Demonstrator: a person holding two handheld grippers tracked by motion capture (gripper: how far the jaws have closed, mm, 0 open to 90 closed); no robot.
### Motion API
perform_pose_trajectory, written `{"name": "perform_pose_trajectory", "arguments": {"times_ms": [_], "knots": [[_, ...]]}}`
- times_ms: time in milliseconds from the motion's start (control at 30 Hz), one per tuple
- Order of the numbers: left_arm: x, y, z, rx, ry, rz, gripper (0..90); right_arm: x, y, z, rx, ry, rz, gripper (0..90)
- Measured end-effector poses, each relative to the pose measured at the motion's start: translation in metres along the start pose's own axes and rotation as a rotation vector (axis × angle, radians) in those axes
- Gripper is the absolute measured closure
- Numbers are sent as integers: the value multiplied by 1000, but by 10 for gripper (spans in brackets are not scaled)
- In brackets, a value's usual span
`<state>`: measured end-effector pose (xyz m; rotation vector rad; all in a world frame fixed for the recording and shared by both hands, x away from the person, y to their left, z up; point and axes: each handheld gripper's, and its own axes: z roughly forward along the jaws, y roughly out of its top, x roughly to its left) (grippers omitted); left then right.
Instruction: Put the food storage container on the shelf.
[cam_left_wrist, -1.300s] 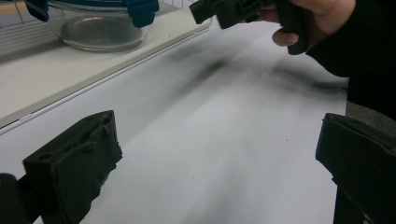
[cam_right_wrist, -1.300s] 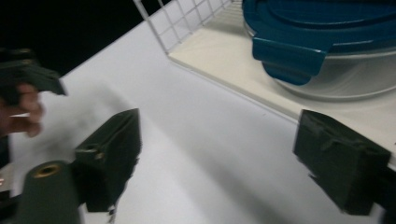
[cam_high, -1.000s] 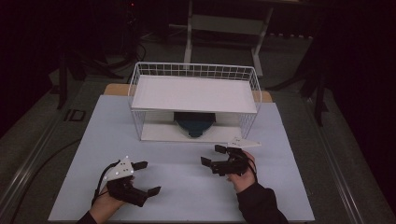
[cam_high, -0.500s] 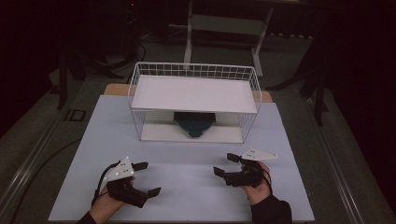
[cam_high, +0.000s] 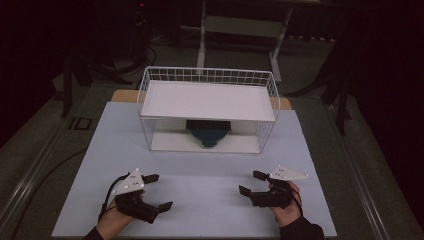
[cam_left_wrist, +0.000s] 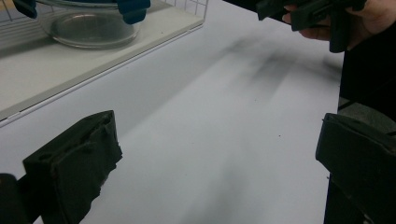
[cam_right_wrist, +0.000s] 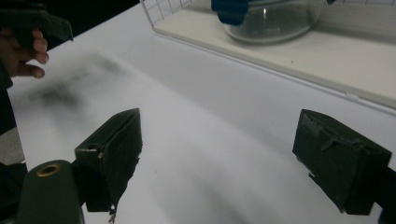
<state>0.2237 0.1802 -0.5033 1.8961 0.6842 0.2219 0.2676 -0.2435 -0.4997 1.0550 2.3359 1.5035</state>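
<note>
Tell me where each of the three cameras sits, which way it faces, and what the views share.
High view: above the person's side, looking forward and down at the table and wire rack; both hands, left gripper, right gripper.
Left gripper view: rides the left gripper, looking across the table; right hand beyond.
Right gripper view: rides the right gripper; left hand beyond.
Shared: both gripper views show the glass container with blue clips.

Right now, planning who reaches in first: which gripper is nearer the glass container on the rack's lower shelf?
Roughly equal. The left gripper sits front-left of the glass container, the right gripper front-right.
</note>
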Motion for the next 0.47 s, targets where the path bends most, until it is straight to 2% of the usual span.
{"name": "perform_pose_trajectory", "arguments": {"times_ms": [167,467], "knots": [[0,0,0,6,-3,2,0,-2,-5,1,25,-3,1,156],[0,0,0,2,-5,2,0,-3,-5,3,30,3,4,156]]}}
